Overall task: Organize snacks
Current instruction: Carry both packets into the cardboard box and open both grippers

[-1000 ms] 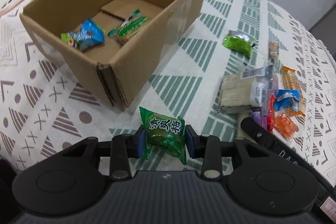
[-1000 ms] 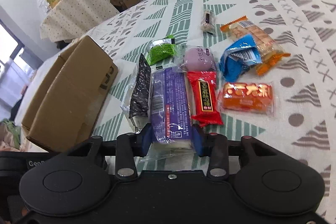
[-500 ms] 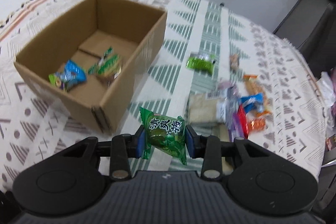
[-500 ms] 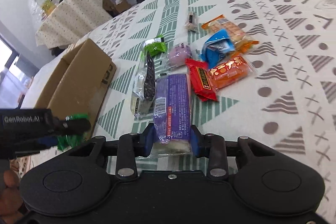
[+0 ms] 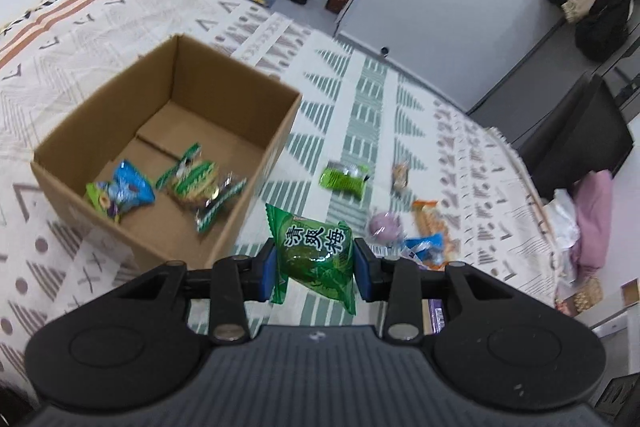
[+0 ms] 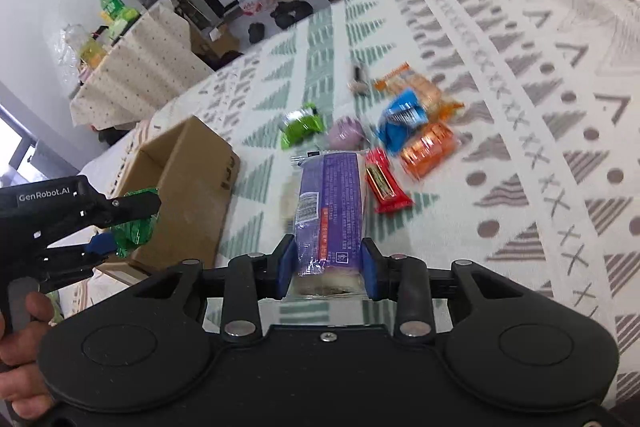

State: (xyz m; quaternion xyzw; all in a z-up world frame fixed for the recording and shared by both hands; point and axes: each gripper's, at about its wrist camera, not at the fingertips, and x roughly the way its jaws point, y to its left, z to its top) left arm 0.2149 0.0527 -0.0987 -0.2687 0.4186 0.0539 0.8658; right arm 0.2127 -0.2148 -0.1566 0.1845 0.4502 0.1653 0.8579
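Left gripper (image 5: 315,269) closed on a green crinkled plum-candy packet (image 5: 314,251), blue fingers (image 5: 267,270) pressing both sides, raised just beside the open brown cardboard box (image 5: 256,163). Inside the box: a blue snack pouch (image 5: 128,189) and green-striped wrappers (image 5: 196,179). Right gripper (image 6: 325,269) clamped around a long purple-wrapped cake bar (image 6: 330,211), lifted above the patterned cloth surface (image 6: 540,131). Left on the cloth: red bar (image 6: 386,185), orange pack (image 6: 428,149), blue pouch (image 6: 402,117), lime-green packet (image 6: 302,125).

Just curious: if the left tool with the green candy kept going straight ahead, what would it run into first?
Probably the patterned tablecloth just right of the cardboard box, near the lime-green packet; depth is uncertain.
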